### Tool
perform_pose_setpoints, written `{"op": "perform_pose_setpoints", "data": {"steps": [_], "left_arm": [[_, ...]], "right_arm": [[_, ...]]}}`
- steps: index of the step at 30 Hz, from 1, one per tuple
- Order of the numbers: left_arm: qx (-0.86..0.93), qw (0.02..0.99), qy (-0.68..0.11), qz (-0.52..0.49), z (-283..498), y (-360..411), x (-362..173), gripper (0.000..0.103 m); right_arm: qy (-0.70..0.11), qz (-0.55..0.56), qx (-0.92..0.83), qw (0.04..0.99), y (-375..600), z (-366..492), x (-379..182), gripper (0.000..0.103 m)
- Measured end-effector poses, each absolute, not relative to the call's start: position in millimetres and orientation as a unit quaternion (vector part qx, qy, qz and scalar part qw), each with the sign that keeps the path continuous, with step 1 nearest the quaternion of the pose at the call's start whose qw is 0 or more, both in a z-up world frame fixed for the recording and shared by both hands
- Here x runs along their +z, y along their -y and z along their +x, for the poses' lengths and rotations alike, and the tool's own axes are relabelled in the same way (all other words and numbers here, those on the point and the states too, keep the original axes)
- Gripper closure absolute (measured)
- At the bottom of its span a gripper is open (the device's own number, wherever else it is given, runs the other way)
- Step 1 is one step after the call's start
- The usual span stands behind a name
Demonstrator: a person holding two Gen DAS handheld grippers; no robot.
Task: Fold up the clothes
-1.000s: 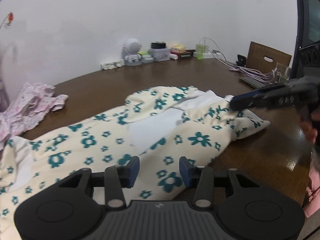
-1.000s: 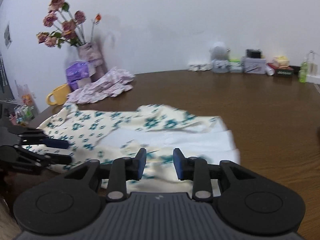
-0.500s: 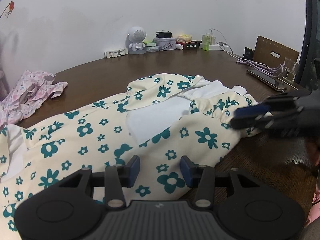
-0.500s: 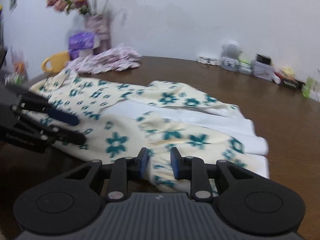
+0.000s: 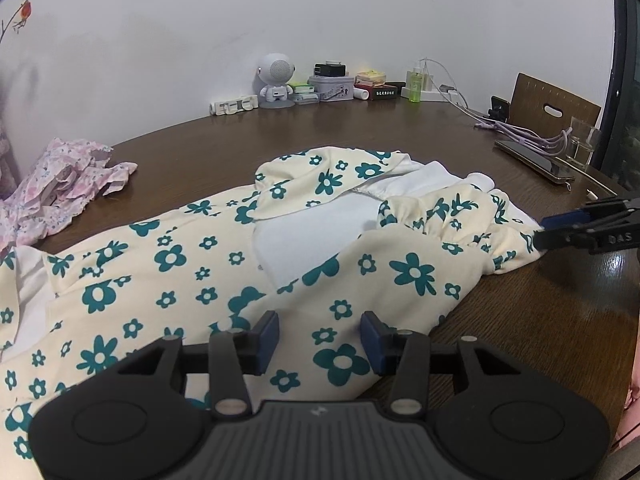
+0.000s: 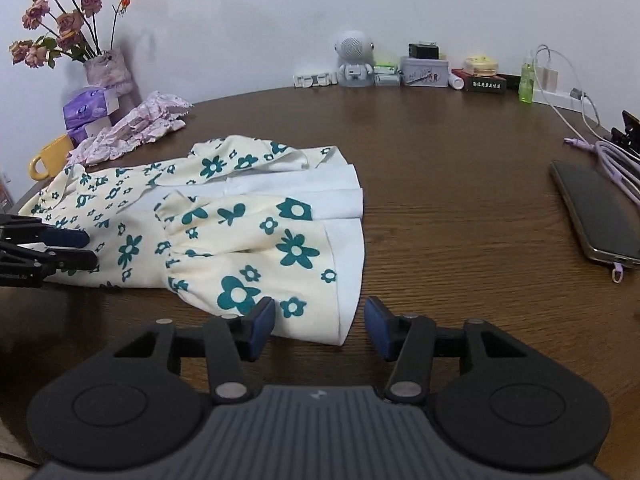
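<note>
The right gripper was opening over the floral dress hem, pads clear, probably to release it; the left gripper hung half-open, empty.

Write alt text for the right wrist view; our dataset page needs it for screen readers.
A cream floral garment lies partly folded on a brown table, its near corner between the opening right gripper jaws. The left gripper reaches its left edge; a phone lies right.
</note>
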State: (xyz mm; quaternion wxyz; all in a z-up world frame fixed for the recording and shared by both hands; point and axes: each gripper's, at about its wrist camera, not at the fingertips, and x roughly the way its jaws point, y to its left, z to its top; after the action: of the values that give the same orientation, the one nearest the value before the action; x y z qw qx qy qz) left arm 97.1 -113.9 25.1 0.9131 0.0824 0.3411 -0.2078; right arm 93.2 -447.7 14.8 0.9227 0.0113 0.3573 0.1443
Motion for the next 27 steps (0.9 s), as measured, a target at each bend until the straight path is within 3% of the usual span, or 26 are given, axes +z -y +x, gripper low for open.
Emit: {"op": "perform_pose_setpoints", "data": {"steps": [1,2,3,15,27], "left_arm": [[-0.208,0.913,-0.341,0.083,97,114,25,0.059],[-0.207,0.913,-0.341,0.083,97,114,25,0.059],[-0.207,0.913,-0.341,0.084,97,114,25,0.059],[-0.191,0.921,-0.334,0.059,83,92,33,0.059],[0.040,0.935,-0.350,-0.040,12,-48,51,0.061]], "right_arm": [[-0.356,0.005,0.146,0.923,446,95,14,0.071],[-0.357,0.005,0.147,0.922,445,99,14,0.093],[-0.358,0.007,0.149,0.922,445,103,14,0.099],[-0.341,-0.019,0.142,0.929,444,123,10,0.101],[-0.323,-0.022,0.119,0.939,436,116,6,0.100]]}}
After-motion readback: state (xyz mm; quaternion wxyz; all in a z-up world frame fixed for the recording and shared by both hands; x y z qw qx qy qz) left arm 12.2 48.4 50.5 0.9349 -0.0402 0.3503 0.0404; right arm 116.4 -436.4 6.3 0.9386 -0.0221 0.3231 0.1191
